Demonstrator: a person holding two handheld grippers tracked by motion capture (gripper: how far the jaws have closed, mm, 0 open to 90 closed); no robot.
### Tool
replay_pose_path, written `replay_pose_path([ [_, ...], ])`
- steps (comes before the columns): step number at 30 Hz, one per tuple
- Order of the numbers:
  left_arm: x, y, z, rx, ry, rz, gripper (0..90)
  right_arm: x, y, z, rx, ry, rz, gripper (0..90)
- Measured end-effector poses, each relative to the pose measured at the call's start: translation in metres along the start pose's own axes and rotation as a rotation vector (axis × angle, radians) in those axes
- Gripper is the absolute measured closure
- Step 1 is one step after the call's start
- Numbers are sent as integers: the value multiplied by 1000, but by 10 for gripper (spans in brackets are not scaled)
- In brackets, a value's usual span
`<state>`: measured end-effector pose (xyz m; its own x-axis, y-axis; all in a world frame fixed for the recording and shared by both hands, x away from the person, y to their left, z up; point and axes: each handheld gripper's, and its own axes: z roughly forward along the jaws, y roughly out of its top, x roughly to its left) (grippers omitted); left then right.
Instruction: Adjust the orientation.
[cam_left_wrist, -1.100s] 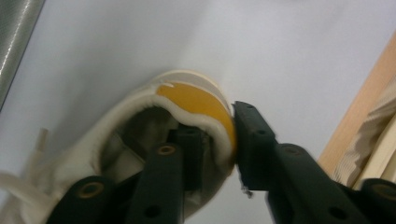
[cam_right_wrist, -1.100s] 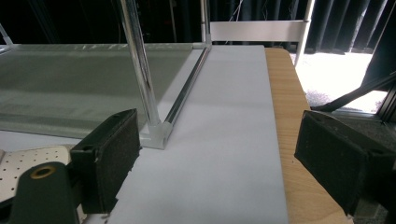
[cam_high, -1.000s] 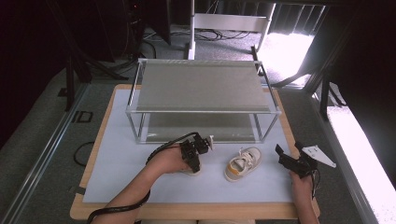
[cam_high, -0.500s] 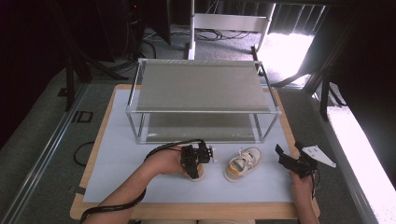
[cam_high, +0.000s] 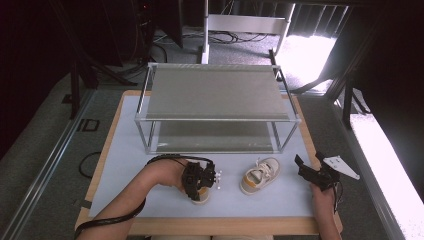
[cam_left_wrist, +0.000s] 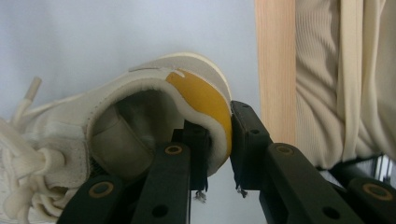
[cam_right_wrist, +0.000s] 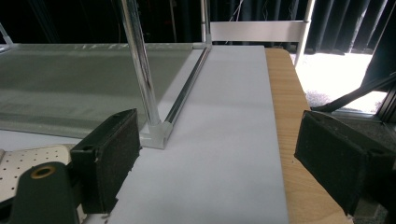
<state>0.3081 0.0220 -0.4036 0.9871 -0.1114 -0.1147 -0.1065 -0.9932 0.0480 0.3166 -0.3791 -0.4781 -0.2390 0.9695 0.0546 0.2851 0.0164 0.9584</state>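
**Left gripper clamped on heel of one sneaker; right gripper idle with jaws apart**

Left gripper (cam_high: 201, 181): seen in the high view near the front of the pale mat (cam_high: 125, 165), the hand behind it coming in from the lower left. In the left gripper view its jaws are pinched on the heel collar of a cream sneaker (cam_left_wrist: 140, 121), one jaw inside the shoe opening, the other outside against the mustard-yellow heel patch. The padded collar is squeezed between the pads. The shoe's laces lie at the left edge of that view. In the high view the held shoe's toe peeks out beneath the gripper.

Second sneaker (cam_high: 260, 175): matching cream shoe with a yellow heel, standing on its sole on the mat, to the right of the left gripper and apart from it. Nothing touches it.

Right gripper (cam_high: 312, 172): near the right edge of the wooden table (cam_high: 305, 125), right of the second sneaker and apart from it. In the right gripper view its jaws stand wide apart with bare mat between them.

Two-tier rack (cam_high: 215, 95): metal frame with grey mesh shelves, standing on the mat behind both shoes. Its front corner post (cam_right_wrist: 140, 70) shows close in the right gripper view.
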Motion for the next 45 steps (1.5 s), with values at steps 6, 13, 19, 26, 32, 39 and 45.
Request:
replay_pose_path([
  [6, -2, -4, 3, -10, 3, -10, 769, 0, 0, 0, 2, 1, 1, 136],
  [13, -5, -10, 3, 3, 4, 12, 761, 0, 0, 0, 1, 2, -6, 136],
  [19, -5, -13, 1, 1, 0, -36, 738, 1, 0, 0, 3, 1, -9, 136],
  [26, -2, -15, 0, -16, 35, -160, 558, 1, 1, 1, 13, -1, -9, 136],
  [32, -4, -13, -4, -67, 33, -209, 406, 1, 3, 6, 88, 43, 3, 123],
  [39, -4, -16, 0, -103, 12, -234, 355, 7, 8, 7, 179, 109, 32, 107],
  [45, -5, -15, 3, -106, 11, -233, 330, 17, 33, -5, 201, 149, 33, 107],
])
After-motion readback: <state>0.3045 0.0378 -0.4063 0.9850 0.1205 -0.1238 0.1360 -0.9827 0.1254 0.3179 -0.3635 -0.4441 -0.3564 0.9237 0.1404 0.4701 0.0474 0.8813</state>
